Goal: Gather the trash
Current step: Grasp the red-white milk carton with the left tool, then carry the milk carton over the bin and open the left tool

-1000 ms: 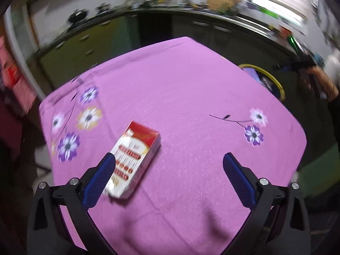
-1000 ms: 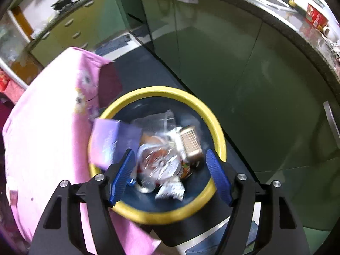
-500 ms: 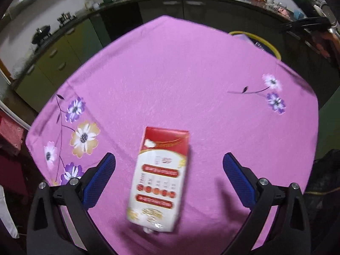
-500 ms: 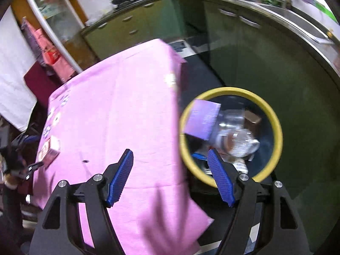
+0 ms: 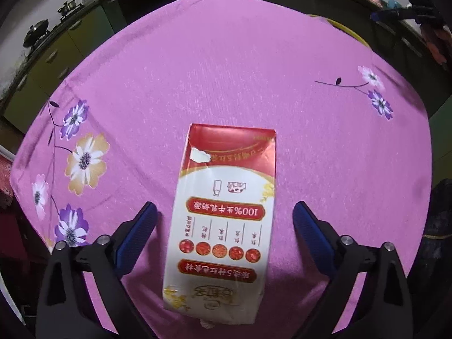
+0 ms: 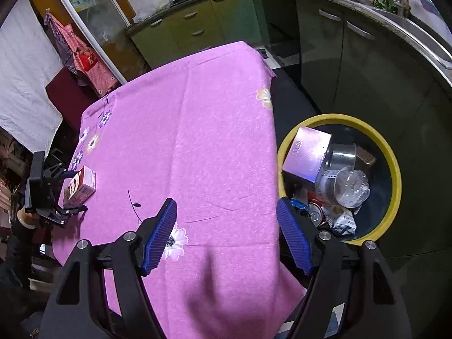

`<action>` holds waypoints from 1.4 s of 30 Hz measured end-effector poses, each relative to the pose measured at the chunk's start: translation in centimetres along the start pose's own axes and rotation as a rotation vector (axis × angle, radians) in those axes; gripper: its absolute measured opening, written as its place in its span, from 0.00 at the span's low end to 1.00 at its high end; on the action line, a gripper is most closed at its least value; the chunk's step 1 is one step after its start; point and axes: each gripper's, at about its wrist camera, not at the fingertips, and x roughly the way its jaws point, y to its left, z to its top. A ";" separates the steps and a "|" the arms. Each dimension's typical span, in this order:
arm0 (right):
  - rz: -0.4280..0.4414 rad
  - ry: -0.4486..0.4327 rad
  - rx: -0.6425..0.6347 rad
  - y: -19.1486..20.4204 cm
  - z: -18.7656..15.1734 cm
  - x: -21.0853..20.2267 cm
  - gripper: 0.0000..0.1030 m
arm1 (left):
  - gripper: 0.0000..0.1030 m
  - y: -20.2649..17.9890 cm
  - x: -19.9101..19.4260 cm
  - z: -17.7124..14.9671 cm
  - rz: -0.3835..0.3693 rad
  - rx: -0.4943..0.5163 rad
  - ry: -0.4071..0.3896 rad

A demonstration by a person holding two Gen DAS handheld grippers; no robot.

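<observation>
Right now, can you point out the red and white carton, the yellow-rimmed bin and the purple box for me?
red and white carton [image 5: 226, 212]: left wrist view, middle of its printed top face.
yellow-rimmed bin [image 6: 394, 163]: right wrist view, right side of its yellow rim.
purple box [image 6: 306, 154]: right wrist view, its shiny upper face.

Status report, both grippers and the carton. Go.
Left gripper open, straddling the red-and-white milk carton lying flat on the pink tablecloth. Right gripper open, empty, beside the yellow-rimmed trash bin. Nothing in the way.
</observation>
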 end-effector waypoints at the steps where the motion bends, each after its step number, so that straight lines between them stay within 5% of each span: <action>1: 0.001 0.002 -0.001 -0.1 0.0 0.1 0.70 | 0.81 0.1 -0.1 0.0 -0.019 -0.011 -0.005; 8: 0.014 0.014 -0.008 0.0 -0.2 0.4 0.70 | 0.51 -0.1 -0.6 -0.8 -0.025 -0.061 -0.039; 19: 0.006 -0.023 -0.014 -0.2 -0.9 -1.4 0.70 | 0.49 -4.1 -3.1 1.1 -0.044 -0.054 -0.084; 23: -0.019 -0.057 0.000 -1.3 -1.6 -3.1 0.70 | 0.49 -7.2 -4.2 4.7 -0.068 0.018 -0.089; 33: -0.165 -0.177 0.151 -8.5 -6.2 -8.7 0.76 | 0.50 -18.2 -3.9 19.2 -0.268 0.242 -0.138; 42: -0.164 -0.187 0.279 -14.8 -10.8 -9.8 0.76 | 0.50 -28.4 3.7 30.7 -0.243 0.474 -0.106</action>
